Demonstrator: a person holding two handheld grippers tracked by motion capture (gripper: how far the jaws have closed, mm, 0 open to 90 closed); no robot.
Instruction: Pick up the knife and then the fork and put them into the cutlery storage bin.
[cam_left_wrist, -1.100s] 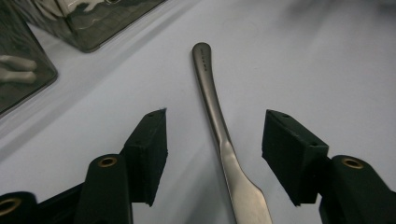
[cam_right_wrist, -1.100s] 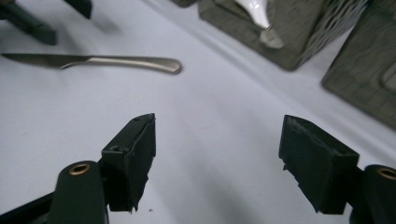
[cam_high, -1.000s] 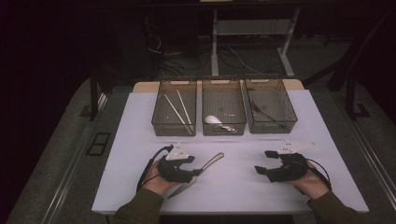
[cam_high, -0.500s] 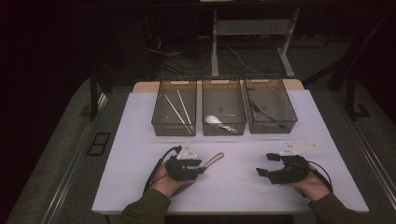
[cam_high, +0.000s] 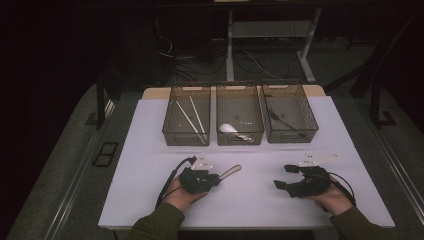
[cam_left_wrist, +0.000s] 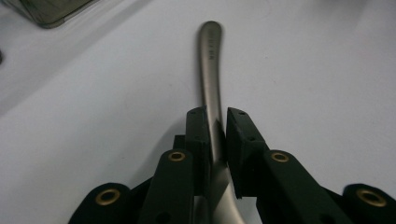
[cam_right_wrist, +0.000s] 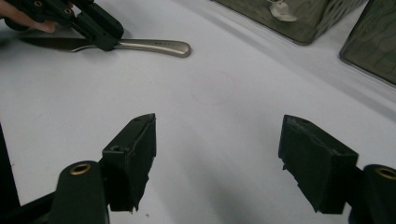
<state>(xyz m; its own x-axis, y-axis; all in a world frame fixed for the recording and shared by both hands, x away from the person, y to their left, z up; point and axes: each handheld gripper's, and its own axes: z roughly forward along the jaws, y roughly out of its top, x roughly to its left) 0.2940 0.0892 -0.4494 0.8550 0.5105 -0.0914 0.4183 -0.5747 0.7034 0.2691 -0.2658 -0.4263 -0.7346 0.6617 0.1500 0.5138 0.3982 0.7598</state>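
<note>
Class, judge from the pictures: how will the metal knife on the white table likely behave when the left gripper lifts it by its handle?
The knife looks like solid metal, so probably stiff. Its smooth, rounded handle may slip or swivel between the left gripper jaws. Gripped partway along, the longer end will likely droop.

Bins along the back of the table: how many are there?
3, in one row: left bin holding chopsticks, middle bin holding a white spoon, right bin holding a dark utensil.
</note>
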